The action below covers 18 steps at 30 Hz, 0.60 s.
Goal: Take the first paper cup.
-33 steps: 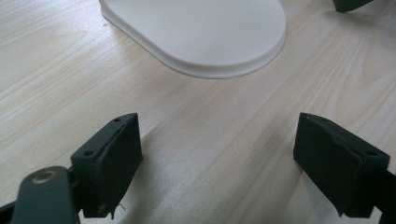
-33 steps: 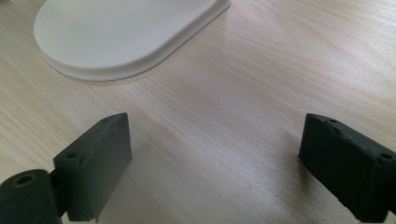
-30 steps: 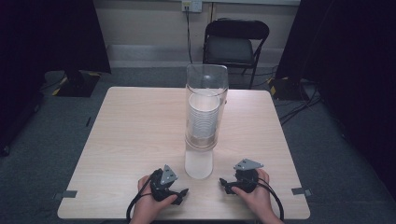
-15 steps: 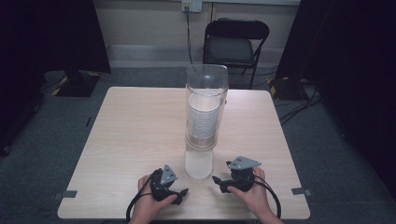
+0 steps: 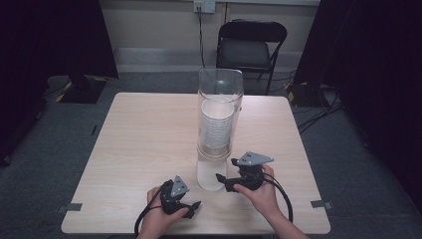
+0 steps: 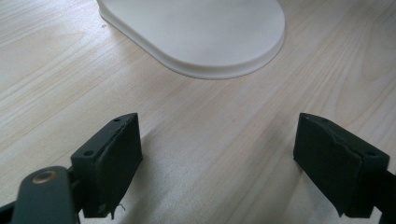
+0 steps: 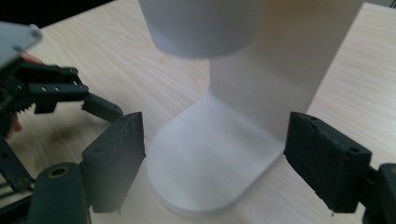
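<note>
The right gripper point(image 5: 224, 178) has lifted toward the cup dispenser point(image 5: 219, 124) — jaws just narrowed but still open, empty — apparently to draw a cup, while the left gripper point(image 5: 191, 205) rests open.

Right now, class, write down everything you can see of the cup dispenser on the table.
The cup dispenser stands upright near the middle of the wooden table. Its clear plastic tube holds a stack of white cups, bottom cup poking out below. A white stand carries it, with a rounded flat base resting on the tabletop. Nothing grips it: both grippers sit apart from it, near the base.
</note>
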Each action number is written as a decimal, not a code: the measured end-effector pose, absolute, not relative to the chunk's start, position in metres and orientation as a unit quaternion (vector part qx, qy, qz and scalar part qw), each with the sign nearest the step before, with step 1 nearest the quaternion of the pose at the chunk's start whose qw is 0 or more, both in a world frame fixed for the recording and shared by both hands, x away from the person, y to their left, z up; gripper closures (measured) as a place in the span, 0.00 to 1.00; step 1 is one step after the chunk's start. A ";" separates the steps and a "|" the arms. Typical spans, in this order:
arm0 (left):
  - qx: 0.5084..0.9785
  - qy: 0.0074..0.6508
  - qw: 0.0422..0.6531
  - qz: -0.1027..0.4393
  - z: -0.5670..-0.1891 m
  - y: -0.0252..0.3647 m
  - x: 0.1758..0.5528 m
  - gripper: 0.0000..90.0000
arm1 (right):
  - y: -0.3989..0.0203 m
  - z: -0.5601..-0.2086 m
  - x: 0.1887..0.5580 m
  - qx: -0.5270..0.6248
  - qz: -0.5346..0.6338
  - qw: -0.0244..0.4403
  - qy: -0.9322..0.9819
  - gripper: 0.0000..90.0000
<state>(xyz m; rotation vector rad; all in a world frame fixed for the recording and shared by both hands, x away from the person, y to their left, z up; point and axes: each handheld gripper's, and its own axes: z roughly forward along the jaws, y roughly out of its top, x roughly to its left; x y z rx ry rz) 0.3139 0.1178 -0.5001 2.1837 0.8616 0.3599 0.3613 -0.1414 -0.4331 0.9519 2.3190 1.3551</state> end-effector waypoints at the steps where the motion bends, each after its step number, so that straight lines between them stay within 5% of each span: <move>1: 0.853 0.336 0.374 0.141 -0.500 0.118 0.314 0.17 | -0.141 -0.433 0.361 0.330 0.470 0.145 0.805 0.22; 18: 0.858 0.328 0.368 0.145 -0.500 0.119 0.315 0.17 | -0.121 -0.414 0.370 0.315 0.489 0.155 0.799 0.24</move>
